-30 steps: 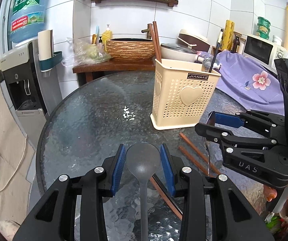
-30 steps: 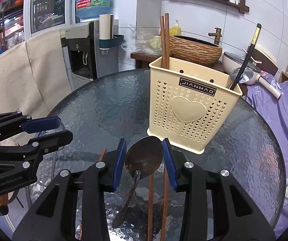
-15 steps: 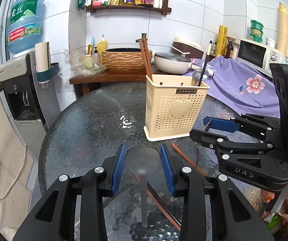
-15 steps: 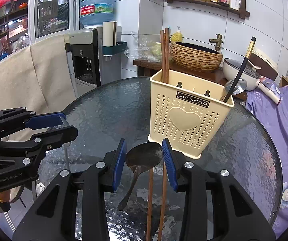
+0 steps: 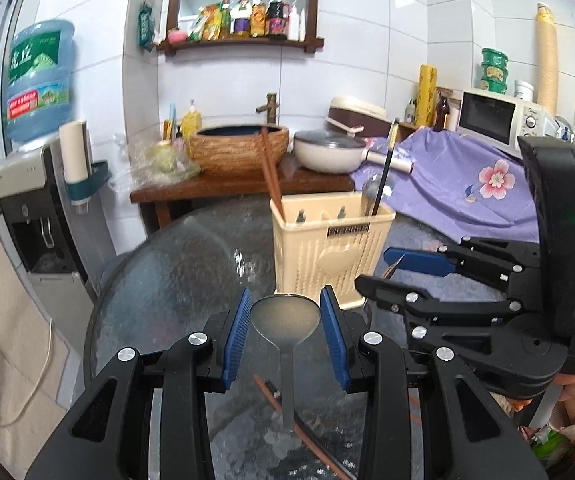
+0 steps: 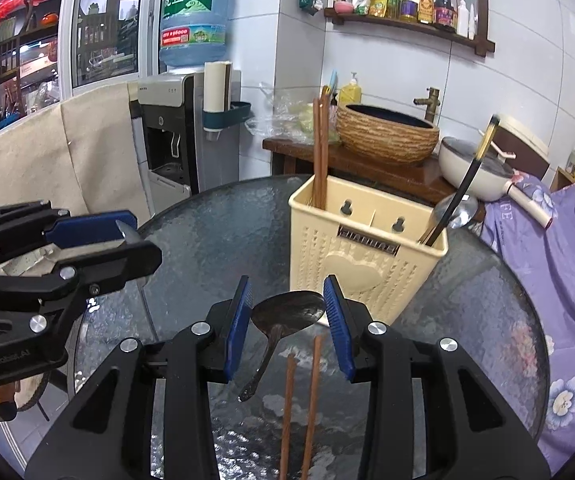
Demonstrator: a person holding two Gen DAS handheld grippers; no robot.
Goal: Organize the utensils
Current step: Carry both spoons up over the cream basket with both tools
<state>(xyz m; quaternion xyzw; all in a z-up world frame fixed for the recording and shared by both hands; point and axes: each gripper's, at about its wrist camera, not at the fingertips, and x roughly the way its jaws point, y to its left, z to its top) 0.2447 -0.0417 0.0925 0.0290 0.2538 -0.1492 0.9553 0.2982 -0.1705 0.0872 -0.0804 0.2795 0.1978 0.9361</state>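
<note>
the left gripper [image 5: 286, 330] is clamped on the bowl of a grey spoon [image 5: 286, 316], lifted above the glass table [image 5: 175, 272]; the right gripper [image 6: 287, 320] pinches a dark metal spoon [image 6: 287, 312] the same way, near the cream holder [image 6: 363, 248]; two chopsticks [image 6: 313, 384] lie on the glass below

The side of the left gripper [image 6: 135, 240], seen from the right wrist camera, carries pale lettering that reads "GenRobot.AI". The purple cloth [image 6: 547, 248] beside the round table shows the white letters "FE" near its edge. The water jug [image 6: 194, 20] on the dispenser has a green label with large Chinese characters, the second of which reads "丘". The dark nameplate on the cream utensil basket [image 6: 367, 256] is too blurred to read.
</note>
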